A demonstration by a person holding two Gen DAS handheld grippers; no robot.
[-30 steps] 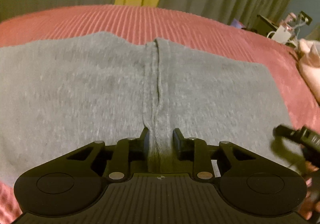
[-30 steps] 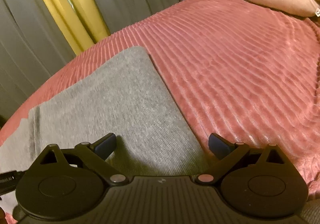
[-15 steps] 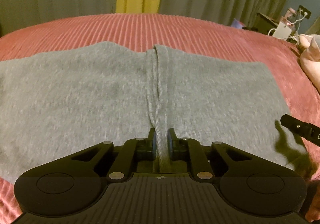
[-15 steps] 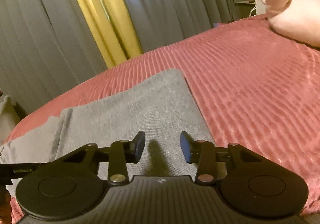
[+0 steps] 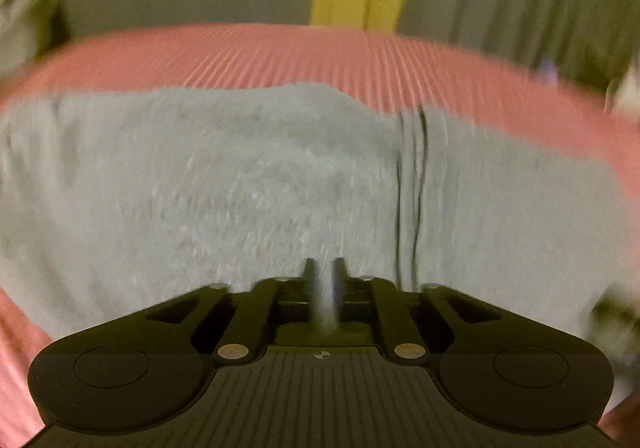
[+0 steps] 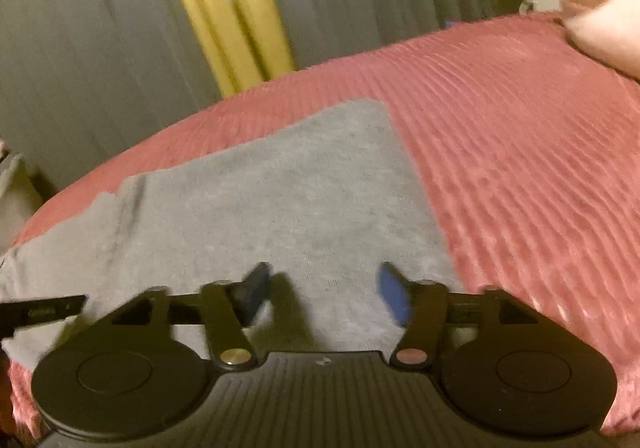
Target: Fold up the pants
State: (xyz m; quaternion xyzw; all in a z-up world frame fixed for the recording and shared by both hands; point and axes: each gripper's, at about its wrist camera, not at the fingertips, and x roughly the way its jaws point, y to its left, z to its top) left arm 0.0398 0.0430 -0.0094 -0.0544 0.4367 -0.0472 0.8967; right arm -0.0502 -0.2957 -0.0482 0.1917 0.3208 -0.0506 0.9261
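Note:
Grey pants (image 5: 248, 184) lie flat on a red ribbed bedspread (image 5: 320, 52). In the left wrist view my left gripper (image 5: 322, 275) has its jaws nearly together with a strip of grey cloth between them at the near edge; a seam (image 5: 416, 184) runs to its right. The view is blurred. In the right wrist view the pants (image 6: 280, 200) lie under my right gripper (image 6: 324, 288), which is open and empty just above the cloth near its right edge. The left gripper's tip (image 6: 44, 310) shows at the far left.
Grey curtains with a yellow strip (image 6: 224, 8) hang behind the bed. A pale pink pillow (image 6: 608, 32) lies at the bed's far right. Bare bedspread (image 6: 532, 152) stretches to the right of the pants.
My left gripper has slid left along the pants' near edge, away from the seam, still pinching cloth. My right gripper's jaws have opened wider again.

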